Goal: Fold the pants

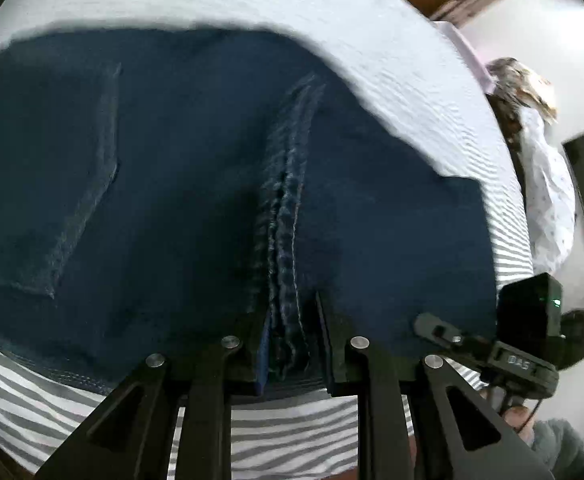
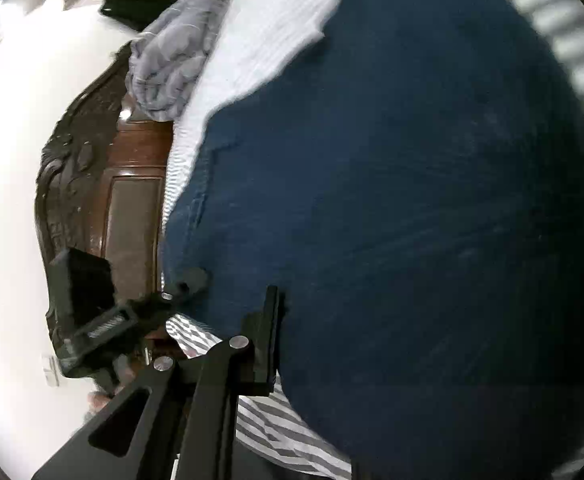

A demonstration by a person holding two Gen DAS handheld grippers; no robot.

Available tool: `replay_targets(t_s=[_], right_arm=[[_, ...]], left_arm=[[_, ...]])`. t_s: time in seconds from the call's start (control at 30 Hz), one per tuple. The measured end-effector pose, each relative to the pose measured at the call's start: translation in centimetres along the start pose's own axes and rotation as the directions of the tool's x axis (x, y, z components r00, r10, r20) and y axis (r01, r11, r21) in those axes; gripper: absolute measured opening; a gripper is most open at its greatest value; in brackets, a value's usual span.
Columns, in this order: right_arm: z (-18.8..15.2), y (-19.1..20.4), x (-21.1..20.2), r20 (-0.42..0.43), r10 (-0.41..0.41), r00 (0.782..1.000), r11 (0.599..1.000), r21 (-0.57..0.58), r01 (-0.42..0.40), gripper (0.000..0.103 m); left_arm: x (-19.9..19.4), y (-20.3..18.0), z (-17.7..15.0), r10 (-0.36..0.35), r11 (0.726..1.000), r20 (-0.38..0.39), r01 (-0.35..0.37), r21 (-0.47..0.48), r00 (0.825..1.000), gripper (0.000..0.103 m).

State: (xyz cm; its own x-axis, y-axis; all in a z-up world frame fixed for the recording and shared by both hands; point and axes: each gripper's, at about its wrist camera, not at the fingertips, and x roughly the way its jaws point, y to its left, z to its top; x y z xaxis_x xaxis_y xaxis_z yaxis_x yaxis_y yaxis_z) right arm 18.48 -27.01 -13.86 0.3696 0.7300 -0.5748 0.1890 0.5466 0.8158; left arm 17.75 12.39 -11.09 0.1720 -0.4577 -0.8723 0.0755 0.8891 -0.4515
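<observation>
Striped bedding (image 1: 292, 452) is spread on the bed, and the dark blue pants (image 1: 171, 184) are laid on it. A thick seam of the pants is pinched between the narrow fingers of the left gripper (image 1: 292, 344). The right gripper (image 2: 292, 340) is closed on the pants' edge, one finger hidden under cloth. Farther off, a wooden headboard (image 2: 131, 200) and white wall (image 2: 11, 160) are seen.

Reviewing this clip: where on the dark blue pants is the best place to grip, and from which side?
Grip the pants at the thick seamed edge nearest the person, coming in low from the near side over the striped bedsheet. The stacked seam layers bunch there and give the fingers something firm; the left gripper already clamps that spot.
</observation>
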Motion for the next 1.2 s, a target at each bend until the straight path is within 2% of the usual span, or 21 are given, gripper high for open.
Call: replay_targets(t_s=[0.1, 0.17, 0.23, 0.33, 0.4, 0.43, 0.5, 0.53, 0.6, 0.67, 0.7, 0.77, 0.8, 0.87, 0.93, 1.0, 1.03, 1.07, 1.13, 1.17, 1.2], right_arm=[[-0.1, 0.3, 0.3, -0.007, -0.029, 1.0, 0.999, -0.031, 0.029, 0.013], [0.1, 1.1, 0.3, -0.009, -0.055, 0.998, 0.996, -0.072, 0.054, 0.013], [0.2, 1.8, 0.5, -0.013, -0.068, 0.998, 0.993, -0.102, 0.066, 0.013], [0.2, 2.2, 0.8, -0.01, -0.124, 0.992, 0.982, -0.142, 0.121, 0.016], [0.0, 2.5, 0.8, -0.021, -0.139, 0.99, 0.98, -0.146, 0.134, 0.025], [-0.1, 2.6, 0.7, -0.038, -0.144, 0.989, 0.98, -0.145, 0.137, 0.033], [-0.6, 3.4, 0.3, -0.067, -0.165, 0.984, 0.971, -0.184, 0.151, 0.042], [-1.1, 4.3, -0.2, -0.07, -0.202, 0.977, 0.954, -0.237, 0.181, 0.047], [-2.0, 5.2, -1.1, -0.085, -0.263, 0.961, 0.922, -0.316, 0.224, 0.051], [-2.8, 6.1, -2.2, -0.115, -0.323, 0.939, 0.886, -0.387, 0.257, 0.051], [-3.1, 6.4, -2.9, -0.123, -0.341, 0.932, 0.872, -0.412, 0.264, 0.051], [-3.3, 7.1, -4.5, -0.129, -0.356, 0.926, 0.852, -0.452, 0.265, 0.051], [-3.1, 7.5, -5.7, -0.111, -0.361, 0.926, 0.839, -0.473, 0.27, 0.05], [-2.3, 8.2, -7.6, -0.025, -0.375, 0.927, 0.803, -0.508, 0.311, 0.05], [-0.4, 9.2, -8.4, 0.076, -0.394, 0.916, 0.755, -0.541, 0.37, 0.05], [2.1, 9.9, -7.7, 0.187, -0.442, 0.877, 0.685, -0.561, 0.465, 0.05], [3.7, 9.8, -6.6, 0.235, -0.48, 0.845, 0.638, -0.568, 0.52, 0.048], [4.4, 9.7, -6.0, 0.258, -0.499, 0.828, 0.617, -0.565, 0.548, 0.047], [6.6, 9.0, -3.9, 0.282, -0.542, 0.792, 0.58, -0.556, 0.595, 0.04], [7.8, 8.4, -3.1, 0.293, -0.565, 0.771, 0.567, -0.541, 0.621, 0.039], [9.1, 7.3, -2.3, 0.284, -0.584, 0.761, 0.578, -0.512, 0.635, 0.038]], left_arm=[[-0.2, -0.2, -0.2, -0.008, 1.0, 0.022, 0.007, 0.028, 1.0, 0.021], [-1.0, -0.9, -0.3, 0.051, 0.994, 0.053, -0.055, 0.091, 0.997, 0.02], [-1.9, -1.0, -0.1, 0.13, 0.979, 0.105, -0.145, 0.147, 0.986, 0.02], [-2.0, 0.4, -0.2, 0.181, 0.974, 0.103, -0.193, 0.122, 0.978, 0.02], [-1.4, 1.3, -0.5, 0.212, 0.967, 0.089, -0.222, 0.128, 0.973, 0.02], [-1.4, 1.3, -0.9, 0.228, 0.961, 0.095, -0.239, 0.137, 0.969, 0.02], [-1.9, 0.8, -1.4, 0.227, 0.961, 0.126, -0.243, 0.131, 0.966, 0.02], [-2.4, 0.9, -1.3, 0.217, 0.964, 0.143, -0.234, 0.122, 0.966, 0.02], [-3.9, -0.4, -1.3, 0.214, 0.96, 0.217, -0.246, 0.132, 0.952, 0.02], [-5.1, -2.1, -1.6, 0.193, 0.95, 0.285, -0.251, 0.183, 0.939, 0.02], [-5.2, -2.9, -1.7, 0.183, 0.947, 0.296, -0.248, 0.202, 0.937, 0.021], [-4.9, -4.5, -2.0, 0.141, 0.942, 0.283, -0.217, 0.256, 0.949, 0.021], [-4.6, -4.9, -2.3, 0.126, 0.94, 0.275, -0.204, 0.274, 0.953, 0.021], [-3.1, -6.2, -2.9, 0.115, 0.933, 0.248, -0.19, 0.307, 0.962, 0.021], [-1.5, -6.5, -3.1, 0.125, 0.933, 0.219, -0.19, 0.307, 0.968, 0.021], [0.2, -6.4, -2.8, 0.147, 0.938, 0.185, -0.197, 0.285, 0.972, 0.021], [0.9, -6.1, -2.8, 0.168, 0.939, 0.176, -0.212, 0.272, 0.97, 0.021], [1.4, -5.5, -3.0, 0.185, 0.939, 0.169, -0.225, 0.261, 0.968, 0.021], [1.3, -4.9, -3.2, 0.163, 0.943, 0.179, -0.206, 0.26, 0.97, 0.021], [1.2, -4.5, -3.2, 0.152, 0.948, 0.18, -0.195, 0.251, 0.972, 0.021], [1.4, -4.4, -3.2, 0.15, 0.95, 0.177, -0.191, 0.248, 0.973, 0.021]])
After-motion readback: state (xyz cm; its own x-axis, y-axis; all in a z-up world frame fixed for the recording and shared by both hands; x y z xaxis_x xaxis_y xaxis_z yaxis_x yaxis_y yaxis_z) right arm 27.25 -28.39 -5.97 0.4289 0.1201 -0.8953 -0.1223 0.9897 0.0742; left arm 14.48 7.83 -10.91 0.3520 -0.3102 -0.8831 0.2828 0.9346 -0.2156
